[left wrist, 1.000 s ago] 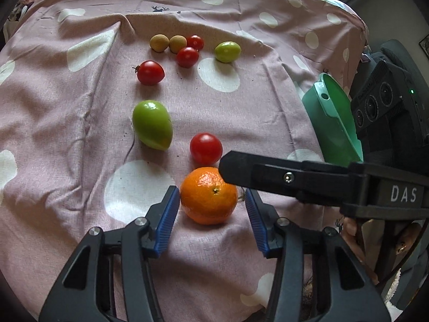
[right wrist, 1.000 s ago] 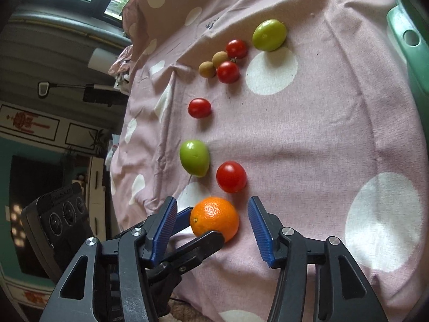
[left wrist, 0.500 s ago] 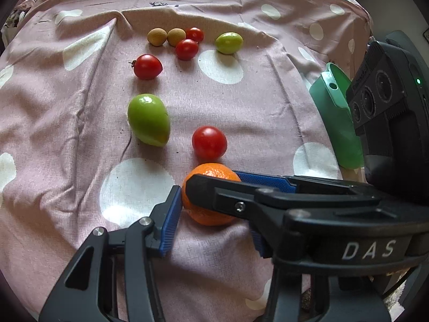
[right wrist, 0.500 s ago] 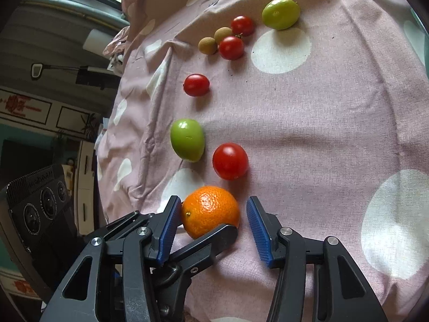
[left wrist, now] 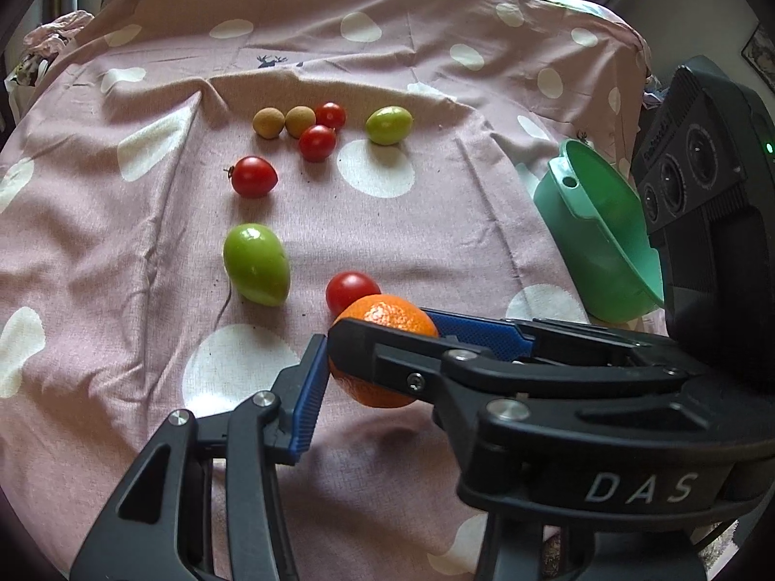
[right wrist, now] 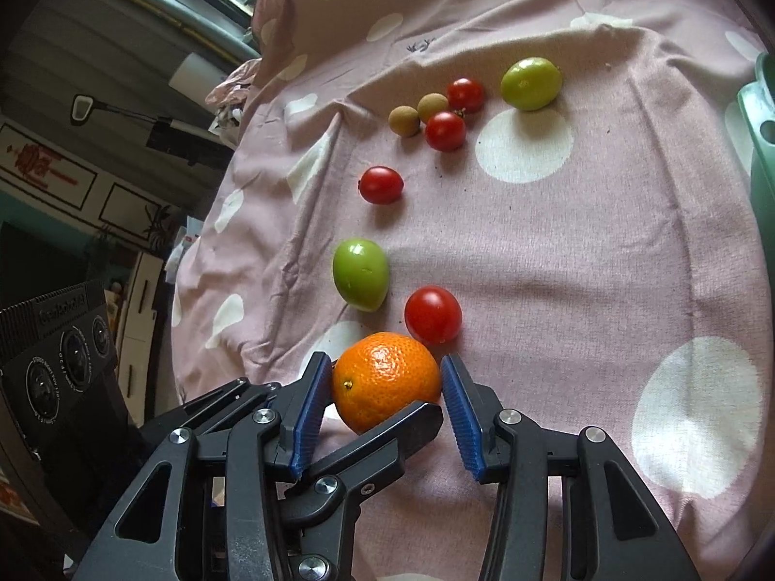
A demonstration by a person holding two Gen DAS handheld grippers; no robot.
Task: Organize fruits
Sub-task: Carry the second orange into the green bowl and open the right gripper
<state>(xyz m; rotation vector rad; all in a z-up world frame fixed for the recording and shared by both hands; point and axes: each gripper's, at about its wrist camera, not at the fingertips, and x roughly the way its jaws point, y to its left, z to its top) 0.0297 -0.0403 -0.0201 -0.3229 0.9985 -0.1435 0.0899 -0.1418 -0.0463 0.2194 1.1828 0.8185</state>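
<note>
**Orange caught between two sets of jaws**

Orange [right wrist: 386,380] sits dead centre at the near edge of the spread, and both tools are on it at once. From the right wrist view, the right gripper [right wrist: 386,409] has its blue pads [right wrist: 310,411] pressed against the fruit's two sides, jaws narrowed to the orange's width and holding it. One black finger of the left gripper [left wrist: 382,368] crosses just under the fruit from the lower left. In the left wrist view the left tool's blue pad touches the orange on its left side, but the right gripper lies straight across in front, hiding the other pad, so I cannot tell how wide those jaws stand.

Just behind the orange, a red cherry tomato [right wrist: 432,314] sits nearly touching it. Beside that, to the left, a large green fruit [right wrist: 361,281], egg-shaped, lies on its side. Further back, another red tomato [right wrist: 381,185] rests alone. At the far end, a small cluster: two tan round fruits [right wrist: 419,114] side by side, with two more red tomatoes [right wrist: 455,111] up against them. A second green fruit [right wrist: 531,77], rounder, lies apart to the right of that group.

Everything lies on a pink cloth with white dots [right wrist: 581,252], wrinkled and draped. On the right edge, a mint-green plastic container [left wrist: 598,247] is tilted with its opening facing the fruit.
</note>
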